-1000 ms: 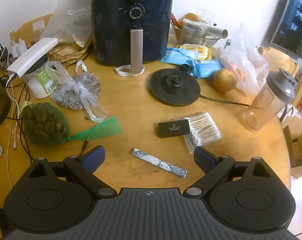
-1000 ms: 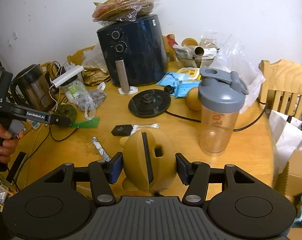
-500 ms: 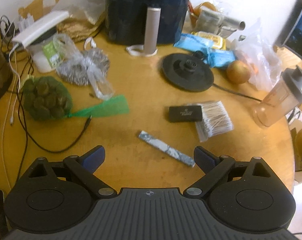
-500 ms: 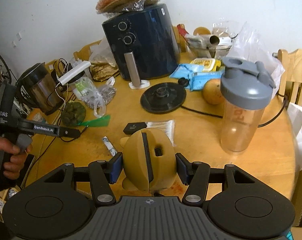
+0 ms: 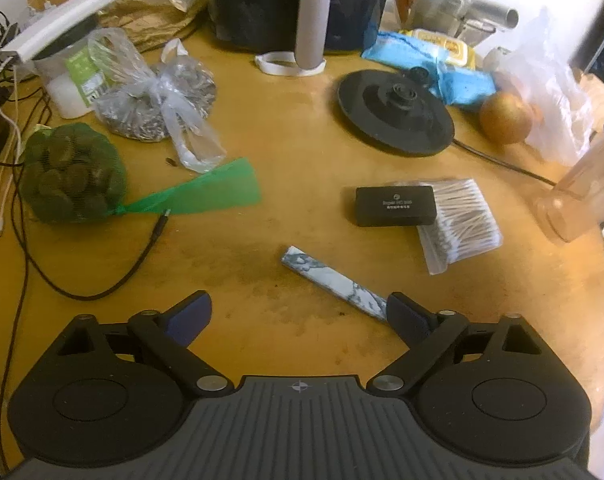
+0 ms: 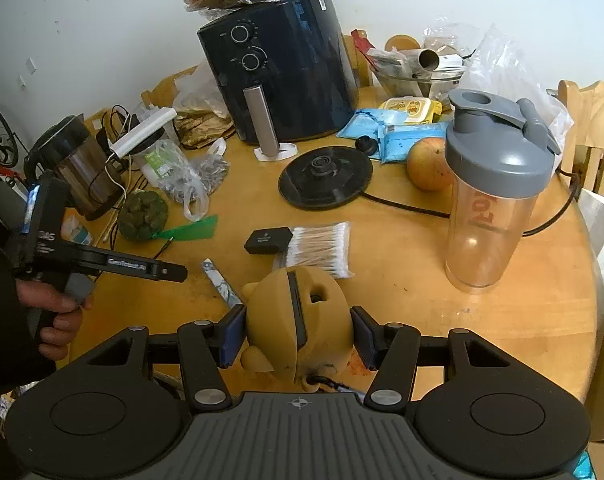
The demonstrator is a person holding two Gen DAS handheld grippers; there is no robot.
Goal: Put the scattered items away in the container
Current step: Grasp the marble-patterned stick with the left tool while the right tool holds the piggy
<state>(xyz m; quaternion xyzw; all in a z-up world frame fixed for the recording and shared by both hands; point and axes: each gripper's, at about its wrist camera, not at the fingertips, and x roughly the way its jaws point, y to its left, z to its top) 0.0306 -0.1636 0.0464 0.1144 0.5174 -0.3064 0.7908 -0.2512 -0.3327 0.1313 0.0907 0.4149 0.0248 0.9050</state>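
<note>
My left gripper hovers low over the wooden table, pointing steeply down, its jaws wide and closing with only bare wood between them. A marbled blue-white stick lies flat just ahead, its near end beside the right finger. Beyond it lie a small black box and a bag of cotton swabs. My right gripper is shut on a mustard-yellow animal-shaped container with a slot on top, held above the table's near edge. From there the left gripper shows in a hand, left of the stick.
A dark air fryer stands at the back, a black kettle base and its cord in front. A shaker bottle is on the right, an apple beside it. A green net bag, a plastic bag and a black cable lie left.
The left gripper has sunk toward the table and tipped downward, so the stick now lies by its right finger; its jaws have narrowed a little. The right gripper still holds the container.
</note>
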